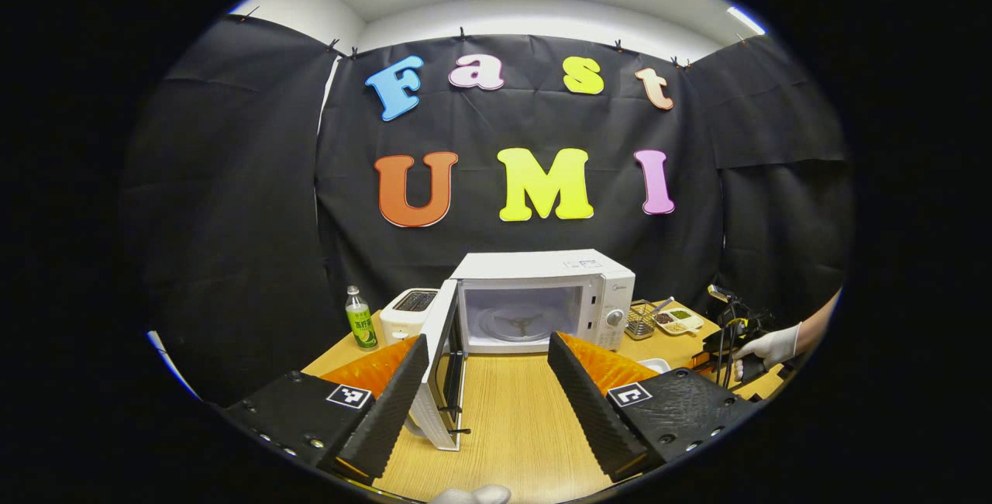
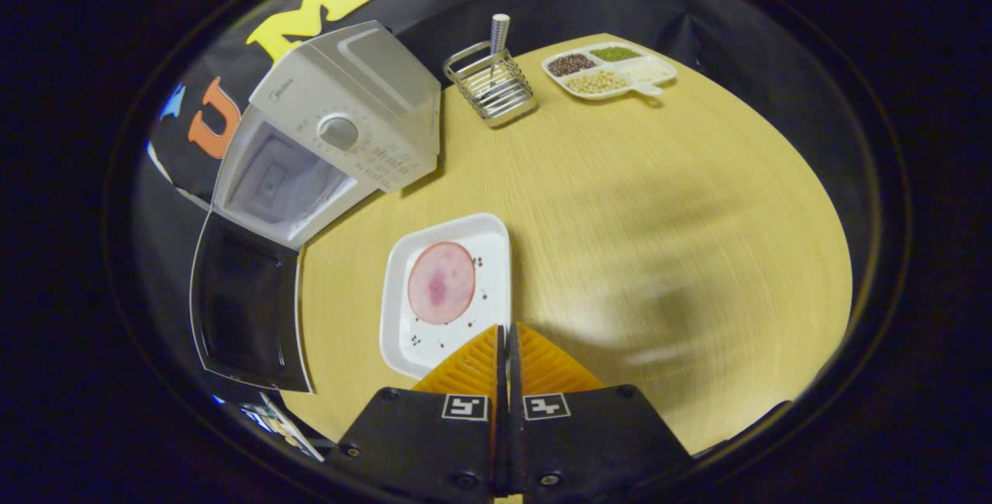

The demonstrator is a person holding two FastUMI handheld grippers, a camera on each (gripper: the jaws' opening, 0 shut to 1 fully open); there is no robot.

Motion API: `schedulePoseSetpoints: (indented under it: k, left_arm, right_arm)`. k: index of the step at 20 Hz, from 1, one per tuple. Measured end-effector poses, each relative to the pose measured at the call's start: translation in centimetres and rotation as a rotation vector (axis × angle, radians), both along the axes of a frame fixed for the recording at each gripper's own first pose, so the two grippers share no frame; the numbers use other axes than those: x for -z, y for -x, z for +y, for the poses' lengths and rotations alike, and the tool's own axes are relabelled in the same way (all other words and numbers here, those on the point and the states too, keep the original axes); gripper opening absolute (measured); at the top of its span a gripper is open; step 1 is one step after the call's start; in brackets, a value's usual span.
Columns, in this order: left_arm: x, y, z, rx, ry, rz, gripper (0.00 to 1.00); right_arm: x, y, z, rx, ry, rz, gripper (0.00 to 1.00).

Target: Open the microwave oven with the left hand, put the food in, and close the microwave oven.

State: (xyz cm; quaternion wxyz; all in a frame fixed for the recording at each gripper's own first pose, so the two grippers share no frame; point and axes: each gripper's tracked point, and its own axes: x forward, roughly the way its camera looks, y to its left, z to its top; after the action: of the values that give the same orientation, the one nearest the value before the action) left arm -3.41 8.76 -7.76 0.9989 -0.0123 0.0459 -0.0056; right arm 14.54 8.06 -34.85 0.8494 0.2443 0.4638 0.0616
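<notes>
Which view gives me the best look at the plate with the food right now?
The right gripper view: the white plate lies just ahead of the right gripper, seen from above with the round pink slice on it. In the left gripper view, a sliver of the plate's rim peeks from behind a finger.

Both tools have black housings with square coded markers; a white glove [image 1: 767, 346] covers one hand

Wood-grain table [image 2: 620, 201], wire rack [image 2: 490, 85]
</notes>
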Motion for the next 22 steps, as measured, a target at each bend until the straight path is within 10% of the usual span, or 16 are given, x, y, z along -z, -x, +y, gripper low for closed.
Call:
schedulePoseSetpoints:
  k: [10, 16, 22]
  left_arm:
    - [-0.1, -0.3, -1.7, 0.044, -0.021, -0.004, 0.95]
    - [0.1, 0.0, -1.5, 0.029, -0.018, -0.002, 0.95]
    - [0.5, 0.7, -1.0, 0.006, -0.017, 0.009, 0.95]
  right_arm:
    - [-0.2, 0.6, -0.6, -0.070, 0.076, 0.036, 0.04]
    - [1.7, 0.9, 0.5, -0.084, 0.057, 0.113, 0.42]
    - [3.0, 1.8, 2.4, -0.096, 0.027, 0.207, 0.36]
